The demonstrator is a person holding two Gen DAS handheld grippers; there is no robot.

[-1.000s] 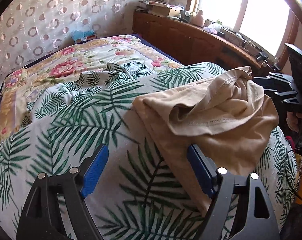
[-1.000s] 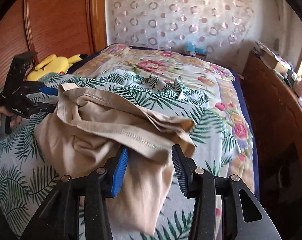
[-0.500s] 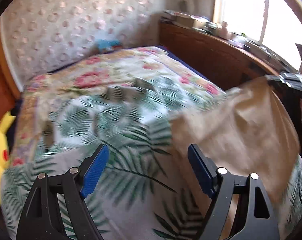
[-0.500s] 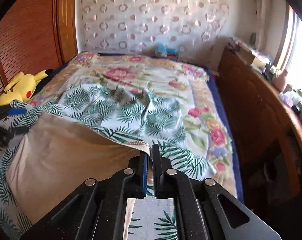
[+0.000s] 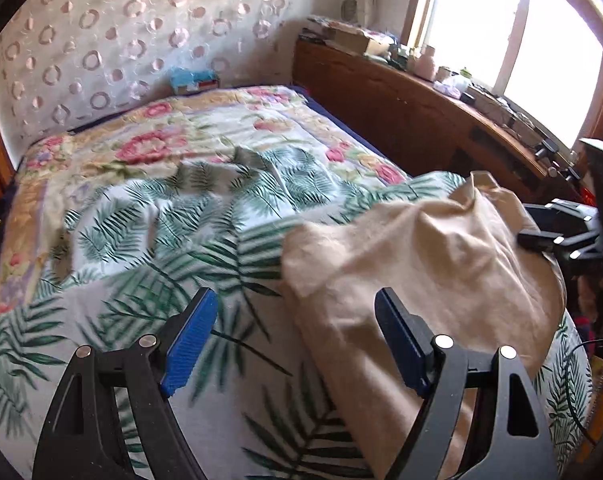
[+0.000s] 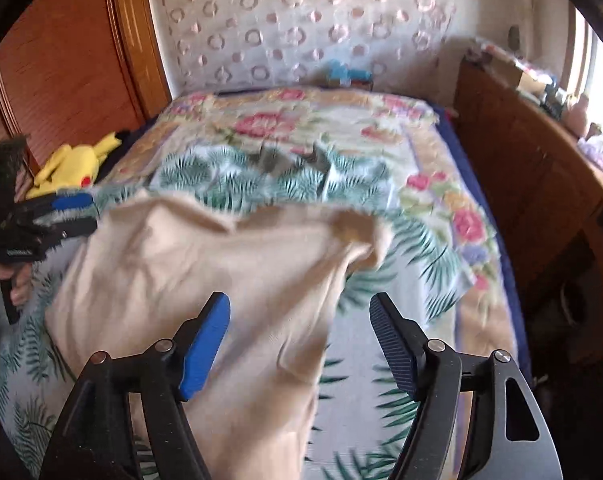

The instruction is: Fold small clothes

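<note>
Just past your right gripper (image 6: 299,340), jaws opening and nothing pinched, the beige shirt (image 6: 221,280) lies rumpled on the leaf-print bedspread (image 6: 381,360), long side running away from you. Your left gripper (image 5: 297,344) gapes wide and empty at the shirt's left edge. Beyond the shirt: yellow plush toy (image 6: 73,164), wooden shelf (image 5: 421,108). Nothing blocks either hand.
</note>
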